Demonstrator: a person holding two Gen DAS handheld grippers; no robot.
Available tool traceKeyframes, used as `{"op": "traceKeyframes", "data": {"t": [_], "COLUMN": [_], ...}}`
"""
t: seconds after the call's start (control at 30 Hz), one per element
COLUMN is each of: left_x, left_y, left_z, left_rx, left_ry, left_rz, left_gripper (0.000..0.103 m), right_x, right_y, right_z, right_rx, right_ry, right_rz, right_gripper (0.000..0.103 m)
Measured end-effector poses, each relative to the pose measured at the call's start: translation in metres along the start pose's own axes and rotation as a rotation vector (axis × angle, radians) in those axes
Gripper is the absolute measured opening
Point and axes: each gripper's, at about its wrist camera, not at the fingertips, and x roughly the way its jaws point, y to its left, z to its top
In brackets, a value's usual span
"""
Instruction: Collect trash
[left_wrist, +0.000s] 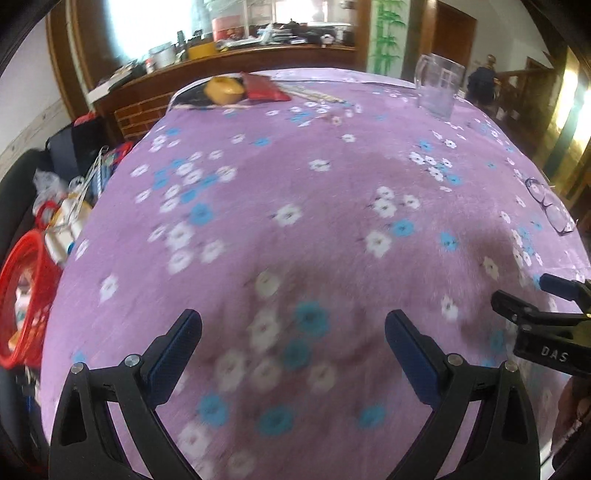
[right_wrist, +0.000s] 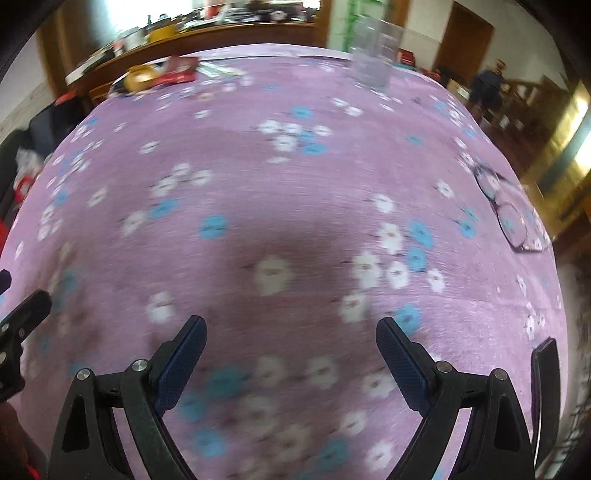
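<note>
Both the left hand-held gripper (left_wrist: 293, 325) and right hand-held gripper (right_wrist: 291, 332) are held released, empty, above the flowered bench (left_wrist: 314, 192).

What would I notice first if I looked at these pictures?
The big purple flowered tablecloth fills almost everything. At its far end sit a yellow lump beside a red packet, with a clear glass mug to the right. Both grippers, left and right, hang open above bare cloth.

A home: floral tablecloth (left_wrist: 295, 184), cluttered wooden sideboard (left_wrist: 229, 62), staircase (right_wrist: 524, 92).
</note>
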Motion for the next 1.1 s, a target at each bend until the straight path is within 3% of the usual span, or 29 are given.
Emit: {"op": "traceKeyframes", "data": {"t": [0.27, 0.47, 1.1], "left_x": [0.038, 0.050, 0.051], "left_y": [-0.016, -0.013, -0.012], "left_z": [0.012, 0.020, 0.021], "left_rx": [0.052, 0.004, -0.004], "left_ry": [0.036, 0.039, 0.040], "left_rz": [-0.017, -0.044, -0.045], "left_gripper": [0.099, 0.103, 0.103], "right_x": [0.019, 0.024, 0.033], "right_y": [-0.016, 0.002, 0.006], "right_z": [0.015, 0.029, 0.041], "right_rx": [0.065, 0.051, 0.033], "right_ry": [-0.070, -0.085, -0.135], "right_rz": [0.025, 0.013, 0.021], "right_gripper": [0.103, 0.103, 0.103]}}
